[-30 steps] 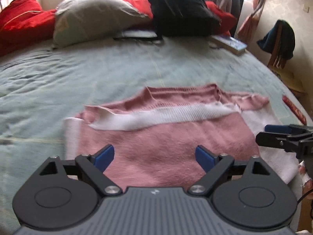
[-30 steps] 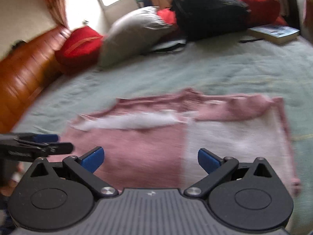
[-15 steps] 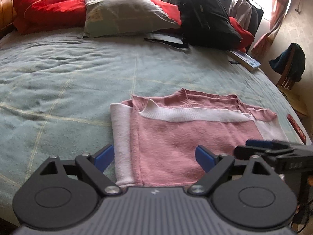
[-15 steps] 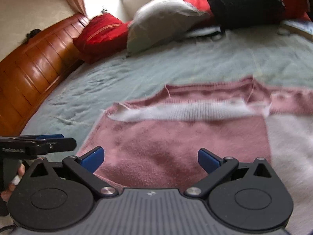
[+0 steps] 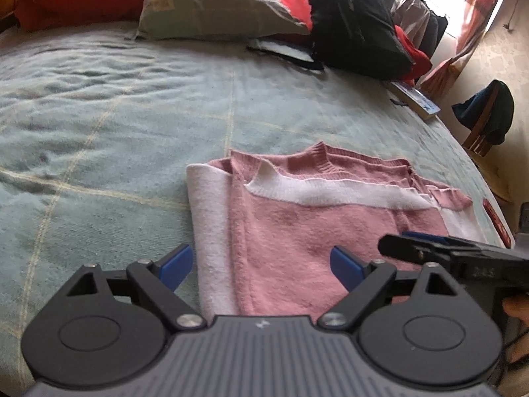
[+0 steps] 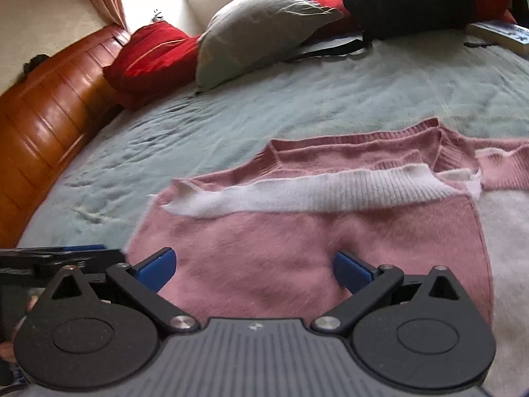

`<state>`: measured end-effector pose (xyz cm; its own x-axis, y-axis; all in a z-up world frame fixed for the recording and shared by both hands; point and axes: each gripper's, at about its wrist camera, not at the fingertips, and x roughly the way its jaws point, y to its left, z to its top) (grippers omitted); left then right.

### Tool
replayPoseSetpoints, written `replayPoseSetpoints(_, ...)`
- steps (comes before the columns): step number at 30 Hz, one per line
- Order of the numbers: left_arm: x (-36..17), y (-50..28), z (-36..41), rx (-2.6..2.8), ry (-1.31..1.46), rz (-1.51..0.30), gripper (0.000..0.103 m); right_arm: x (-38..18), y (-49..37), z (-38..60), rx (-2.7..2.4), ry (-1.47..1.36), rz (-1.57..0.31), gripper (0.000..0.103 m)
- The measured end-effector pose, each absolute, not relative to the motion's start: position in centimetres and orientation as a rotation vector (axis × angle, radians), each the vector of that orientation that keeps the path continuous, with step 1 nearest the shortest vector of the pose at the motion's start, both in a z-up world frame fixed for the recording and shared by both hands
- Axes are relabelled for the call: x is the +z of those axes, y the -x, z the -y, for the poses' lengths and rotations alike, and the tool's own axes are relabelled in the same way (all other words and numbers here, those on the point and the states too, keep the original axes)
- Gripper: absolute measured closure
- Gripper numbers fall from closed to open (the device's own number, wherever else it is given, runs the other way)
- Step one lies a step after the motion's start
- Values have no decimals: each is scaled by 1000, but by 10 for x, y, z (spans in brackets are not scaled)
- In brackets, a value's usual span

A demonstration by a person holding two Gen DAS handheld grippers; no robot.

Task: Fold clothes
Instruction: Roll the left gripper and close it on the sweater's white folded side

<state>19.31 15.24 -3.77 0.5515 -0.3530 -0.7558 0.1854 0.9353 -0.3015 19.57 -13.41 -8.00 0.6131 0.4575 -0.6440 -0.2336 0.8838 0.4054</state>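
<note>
Left wrist view: folded pink-and-white knitted sweater [image 5: 317,231] lying flat on pale green bedspread [image 5: 115,125]; left gripper [image 5: 261,264] and right gripper [image 6: 254,266] above it, blue-padded fingers spread apart, empty.

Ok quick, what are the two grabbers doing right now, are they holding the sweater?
Left gripper: open, holding nothing, just above the sweater.
Right gripper: open, holding nothing, also over the sweater.
</note>
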Motion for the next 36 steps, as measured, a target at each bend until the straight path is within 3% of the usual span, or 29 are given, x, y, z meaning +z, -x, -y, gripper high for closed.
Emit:
replayPoseSetpoints(6, -46, -211, -155, -353, 213, -1019, 13, -78, -238, 141, 371, -368, -816, 0)
replayPoseSetpoints(13, -56, -226, -165, -436, 220, -1126, 13, -66, -228, 146, 381, -374, -777, 0)
replayPoseSetpoints(29, -99, -296, -196, -629, 714, -1185, 10, -61, -215, 159, 383, -421, -742, 0)
replayPoseSetpoints(36, -97, -266, -195, -733, 753, -1236, 9, -60, -213, 159, 405, -420, -744, 0)
